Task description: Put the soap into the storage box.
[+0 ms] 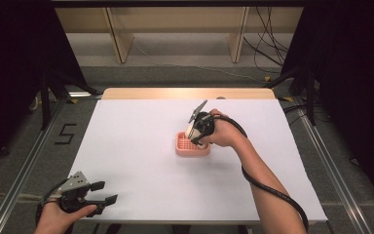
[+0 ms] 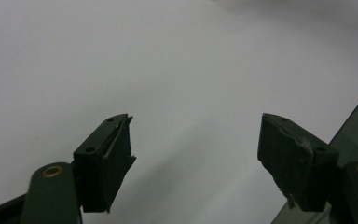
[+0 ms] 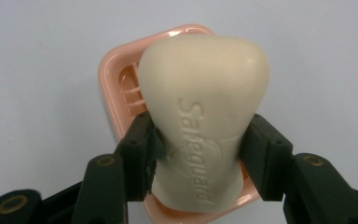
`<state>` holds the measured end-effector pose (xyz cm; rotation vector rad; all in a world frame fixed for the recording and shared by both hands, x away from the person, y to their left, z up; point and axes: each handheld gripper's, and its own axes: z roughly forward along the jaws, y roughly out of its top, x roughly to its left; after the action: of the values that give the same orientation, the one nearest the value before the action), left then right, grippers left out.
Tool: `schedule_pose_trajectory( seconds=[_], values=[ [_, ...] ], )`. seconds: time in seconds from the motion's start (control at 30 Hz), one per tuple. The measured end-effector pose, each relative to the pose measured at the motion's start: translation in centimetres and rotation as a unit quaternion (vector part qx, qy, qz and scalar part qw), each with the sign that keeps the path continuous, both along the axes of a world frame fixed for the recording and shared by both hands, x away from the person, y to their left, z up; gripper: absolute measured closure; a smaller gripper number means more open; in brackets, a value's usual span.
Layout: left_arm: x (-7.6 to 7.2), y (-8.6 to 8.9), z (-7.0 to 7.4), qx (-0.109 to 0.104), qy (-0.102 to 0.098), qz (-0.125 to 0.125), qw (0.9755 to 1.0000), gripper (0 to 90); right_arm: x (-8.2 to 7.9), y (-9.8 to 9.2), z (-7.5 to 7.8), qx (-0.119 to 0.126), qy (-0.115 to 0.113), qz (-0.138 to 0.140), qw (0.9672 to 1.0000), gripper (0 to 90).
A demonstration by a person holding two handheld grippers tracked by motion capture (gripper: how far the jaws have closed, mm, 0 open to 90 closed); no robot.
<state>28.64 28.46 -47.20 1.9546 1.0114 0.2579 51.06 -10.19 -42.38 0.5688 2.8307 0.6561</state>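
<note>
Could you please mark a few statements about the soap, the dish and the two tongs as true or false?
1. The right tongs are shut on the soap. True.
2. The soap lies flat on the table, well apart from the dish. False: it is held right over the pink dish; whether it touches the dish cannot be told.
3. The left tongs are open with nothing between them. True.
4. The left tongs hover over the dish. False: they are at the near left corner of the white table, far from it.
5. The soap is blue. False: it is cream.
</note>
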Motion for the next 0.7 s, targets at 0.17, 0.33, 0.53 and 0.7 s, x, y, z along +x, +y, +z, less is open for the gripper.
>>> schedule_pose_trajectory(
  seconds=[0.17,0.33,0.53,0.7],
  values=[
    [0.02,0.04,-0.01,0.003,0.000,-0.001,1.0000,25.2,0.08,0.09,-0.05,0.000,0.000,0.003,1.0000,50.1],
    [0.01,0.05,0.01,0.004,0.002,-0.001,1.0000,25.2,0.13,0.19,-0.19,0.000,-0.001,0.001,1.0000,50.1],
    [0.02,0.04,0.00,0.004,0.002,-0.002,1.0000,25.2,0.09,0.35,-0.52,0.003,0.006,-0.006,1.0000,50.1],
    [0.04,0.01,-0.05,0.002,0.001,-0.001,1.0000,25.2,0.30,0.39,-0.57,0.004,0.001,0.002,1.0000,50.1]
  ],
)
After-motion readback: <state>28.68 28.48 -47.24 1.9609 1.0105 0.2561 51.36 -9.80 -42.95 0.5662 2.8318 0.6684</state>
